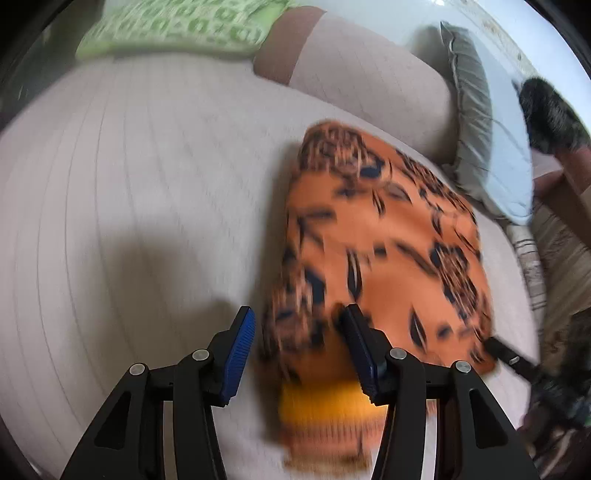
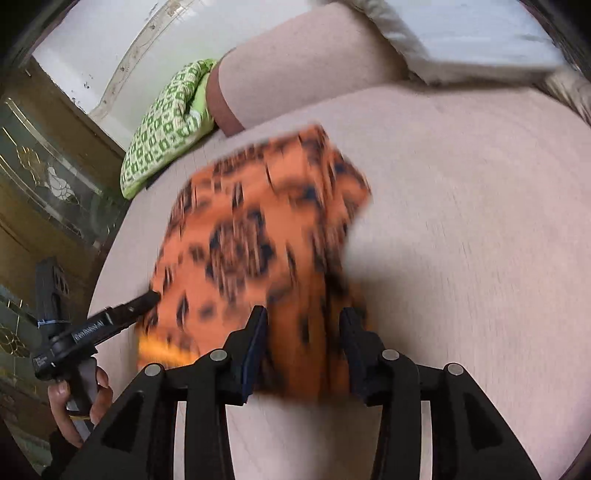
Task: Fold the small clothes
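The orange patterned garment (image 1: 388, 229) lay on the pale bed cover (image 1: 129, 184), already doubled into a thick packet. Its near end with the yellow band was just under your two tools, and its far end pointed toward the green pillow (image 1: 177, 26).

Your left tongs (image 1: 299, 317) stood about half open at the near left corner of the packet. The right finger was above the cloth and the left finger was beside it over bare cover, with a clear gap, so they gripped nothing. Your right tongs (image 2: 303, 317) stood a little less open at the near right side. A thick fold of cloth was between the fingers, but the picture was blurred there. I judged that the pads did not press and that the cloth was free.

I think the step in hand was to take the near edge again for the next fold. To do it well, you needed to lower both tongs to the same edge, one near each corner, and to catch all layers together, not only the top one. You also needed to close both at the same time, because a packet taken on one side would probably twist and open. It seemed better to slow down before closing, since the strong blur made it hard to place the fingers.
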Available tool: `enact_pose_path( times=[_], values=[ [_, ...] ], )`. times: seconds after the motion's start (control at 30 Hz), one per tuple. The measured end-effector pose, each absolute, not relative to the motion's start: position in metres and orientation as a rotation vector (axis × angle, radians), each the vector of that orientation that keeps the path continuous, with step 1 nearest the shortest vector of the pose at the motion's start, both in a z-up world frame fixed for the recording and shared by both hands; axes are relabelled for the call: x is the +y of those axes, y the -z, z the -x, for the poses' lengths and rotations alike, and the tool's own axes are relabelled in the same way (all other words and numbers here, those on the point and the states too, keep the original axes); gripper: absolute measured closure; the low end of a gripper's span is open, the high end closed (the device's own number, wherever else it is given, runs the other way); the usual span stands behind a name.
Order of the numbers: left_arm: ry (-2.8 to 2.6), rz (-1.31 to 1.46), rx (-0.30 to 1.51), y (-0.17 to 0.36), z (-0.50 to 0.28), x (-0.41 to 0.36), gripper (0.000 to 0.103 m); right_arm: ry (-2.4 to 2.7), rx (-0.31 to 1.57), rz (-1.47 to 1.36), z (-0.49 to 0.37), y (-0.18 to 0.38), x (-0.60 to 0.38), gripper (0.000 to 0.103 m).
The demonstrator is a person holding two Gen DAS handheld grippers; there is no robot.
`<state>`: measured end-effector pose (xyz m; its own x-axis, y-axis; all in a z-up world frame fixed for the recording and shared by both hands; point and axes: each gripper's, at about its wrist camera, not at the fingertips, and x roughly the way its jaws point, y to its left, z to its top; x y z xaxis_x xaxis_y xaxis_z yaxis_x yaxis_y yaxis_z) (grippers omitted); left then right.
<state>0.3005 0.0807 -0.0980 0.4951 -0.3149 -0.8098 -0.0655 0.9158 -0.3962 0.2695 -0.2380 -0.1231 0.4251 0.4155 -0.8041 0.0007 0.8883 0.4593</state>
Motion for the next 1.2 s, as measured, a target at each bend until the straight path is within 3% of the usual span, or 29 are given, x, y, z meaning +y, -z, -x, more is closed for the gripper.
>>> enact_pose_path(
  times=[0.07,0.1,0.13,0.17,0.37,0.43,0.7,0.8,0.87,1.03,1.2],
  values=[
    [0.178,0.426,1.040,0.098,-0.285,0.083,0.057,-0.260,1.123,-0.406,-0.261,0.126,-0.234,0.067],
    [0.184,0.427,1.030,0.098,-0.281,0.083,0.062,-0.254,1.114,-0.394,-0.260,0.125,-0.233,0.078],
    [0.202,0.419,1.033,0.100,-0.279,0.080,0.073,-0.247,1.110,-0.376,-0.262,0.124,-0.232,0.087],
    [0.204,0.396,1.046,0.100,-0.280,0.077,0.076,-0.210,1.114,-0.349,-0.264,0.123,-0.231,0.088],
    [0.143,0.235,1.011,0.101,-0.264,0.059,0.073,-0.170,1.115,-0.359,-0.257,0.136,-0.232,0.089],
    [0.128,0.237,0.999,0.096,-0.244,0.060,0.072,-0.181,1.095,-0.388,-0.244,0.129,-0.235,0.081],
    [0.072,0.126,0.956,0.085,-0.172,0.033,0.066,-0.178,1.062,-0.410,-0.184,0.116,-0.222,0.070],
    [0.060,0.089,0.918,0.069,-0.147,0.020,0.056,-0.183,1.053,-0.389,-0.168,0.105,-0.213,0.053],
    [0.043,0.076,0.875,0.055,-0.127,0.015,0.045,-0.184,1.057,-0.372,-0.154,0.098,-0.206,0.052],
    [0.021,0.072,0.800,0.016,-0.082,0.009,0.040,-0.184,1.034,-0.321,-0.119,0.068,-0.193,0.036],
    [0.008,0.049,0.786,-0.014,-0.042,0.014,0.038,-0.139,0.994,-0.230,-0.084,0.034,-0.186,0.032]
  ],
)
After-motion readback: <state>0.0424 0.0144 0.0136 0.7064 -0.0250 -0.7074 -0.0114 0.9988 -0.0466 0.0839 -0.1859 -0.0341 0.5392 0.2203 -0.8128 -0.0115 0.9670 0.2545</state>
